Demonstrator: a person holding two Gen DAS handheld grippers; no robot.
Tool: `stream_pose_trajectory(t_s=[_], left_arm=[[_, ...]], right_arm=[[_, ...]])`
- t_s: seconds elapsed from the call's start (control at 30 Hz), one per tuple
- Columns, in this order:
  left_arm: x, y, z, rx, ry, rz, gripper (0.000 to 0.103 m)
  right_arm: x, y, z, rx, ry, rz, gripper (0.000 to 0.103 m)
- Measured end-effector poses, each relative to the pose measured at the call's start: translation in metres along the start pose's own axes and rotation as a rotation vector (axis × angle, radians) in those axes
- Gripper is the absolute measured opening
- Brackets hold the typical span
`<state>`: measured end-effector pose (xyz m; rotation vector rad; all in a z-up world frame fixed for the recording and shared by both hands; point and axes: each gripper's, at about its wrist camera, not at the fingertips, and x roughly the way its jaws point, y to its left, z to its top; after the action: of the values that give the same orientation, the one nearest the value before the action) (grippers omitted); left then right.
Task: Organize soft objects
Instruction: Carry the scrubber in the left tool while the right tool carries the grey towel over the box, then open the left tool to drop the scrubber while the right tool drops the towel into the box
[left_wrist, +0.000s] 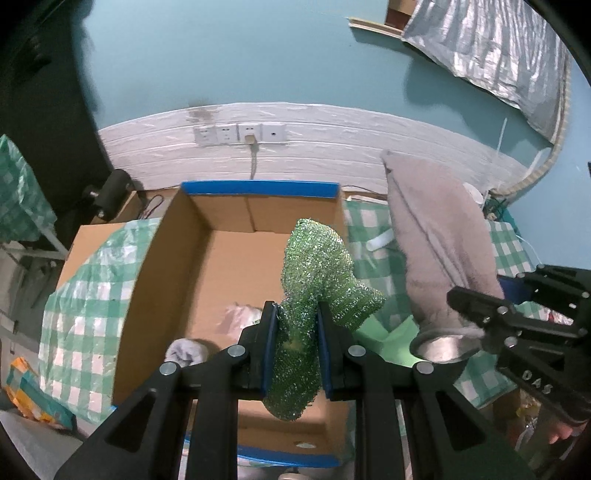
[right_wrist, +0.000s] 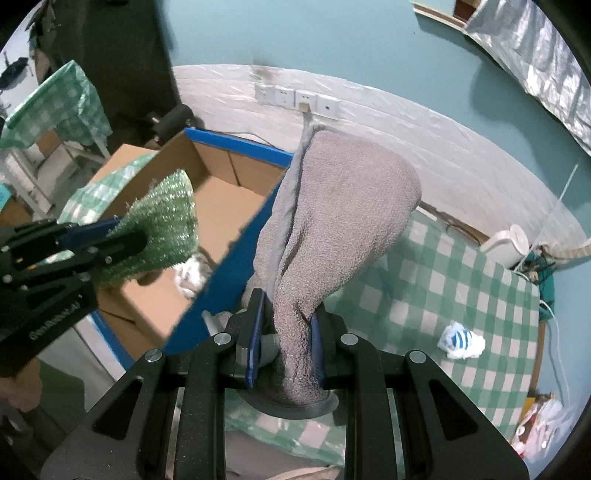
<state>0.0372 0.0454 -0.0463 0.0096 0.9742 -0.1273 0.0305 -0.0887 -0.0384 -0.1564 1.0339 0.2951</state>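
The right gripper (left_wrist: 476, 325) bears white letters "DAS" on its side; the left gripper's (right_wrist: 122, 236) lettering is too blurred to read.

Wall sockets (left_wrist: 240, 133) above a green-checked tablecloth (right_wrist: 461, 280).

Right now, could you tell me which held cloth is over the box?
The green cloth, in the left gripper, is over the box; the grey towel is beside it.

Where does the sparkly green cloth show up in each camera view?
Left wrist: green cloth at centre, clamped in the left tool, over the cardboard box.
Right wrist: green cloth at left, over the same box.
Shared landmark: wall sockets.
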Motion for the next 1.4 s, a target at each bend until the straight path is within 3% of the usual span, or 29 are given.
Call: stream_pose_trajectory(t_s=[0.43,0.77,0.9,0.97,1.03,1.27,1.4], left_arm=[[0.005,0.043,-0.011,-0.060,0.017,0.057,0.020],[0.016,0.073,-0.022,-0.109,0.050,0.091,0.020],[0.024,0.082,-0.026,-0.126,0.081,0.100,0.022],[0.026,0.084,-0.028,-0.130,0.089,0.111,0.029],[0.027,0.086,-0.029,-0.135,0.091,0.112,0.035],[0.026,0.093,-0.028,-0.149,0.093,0.149,0.053],[0.024,0.095,-0.027,-0.152,0.086,0.167,0.057]], right_arm=[[-0.002,0.046,0.029,-0.062,-0.022,0.057,0.021],[0.018,0.081,0.042,-0.110,0.012,0.104,0.021],[0.029,0.088,0.042,-0.127,0.036,0.121,0.021],[0.034,0.091,0.043,-0.130,0.042,0.131,0.021],[0.038,0.092,0.043,-0.131,0.046,0.142,0.023],[0.041,0.095,0.043,-0.152,0.026,0.114,0.045],[0.037,0.092,0.045,-0.145,-0.002,0.108,0.058]])
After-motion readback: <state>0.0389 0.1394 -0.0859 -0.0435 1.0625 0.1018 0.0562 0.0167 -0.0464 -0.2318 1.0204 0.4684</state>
